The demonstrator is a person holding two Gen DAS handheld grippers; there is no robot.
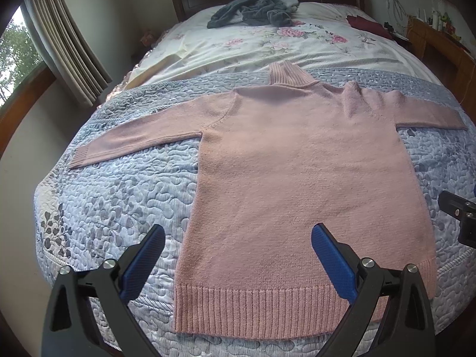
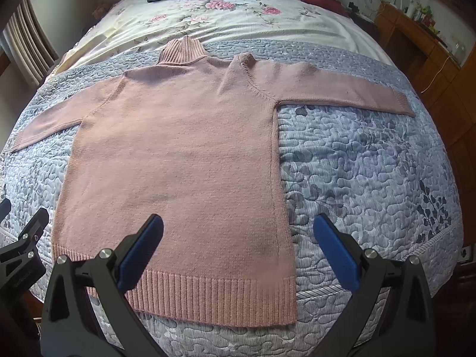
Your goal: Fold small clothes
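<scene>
A pink knitted turtleneck sweater (image 1: 297, 172) (image 2: 178, 154) lies flat on the bed, collar away from me, both sleeves spread sideways, ribbed hem (image 1: 253, 309) nearest. My left gripper (image 1: 238, 238) hovers open above the hem's left half, nothing between its blue pads. My right gripper (image 2: 238, 229) hovers open above the hem's right corner, also holding nothing. In the left wrist view, part of the right gripper's black body (image 1: 458, 217) shows at the right edge. Black parts of the left gripper (image 2: 23, 253) show at the left edge of the right wrist view.
A blue-grey quilted cover (image 1: 119, 196) (image 2: 372, 178) lies under the sweater, with a floral sheet (image 1: 267, 44) beyond. A dark grey garment pile (image 1: 253, 10) and a maroon cloth (image 1: 369, 23) lie near the headboard. A wooden cabinet (image 2: 416, 38) stands right; curtains (image 1: 65, 38) hang left.
</scene>
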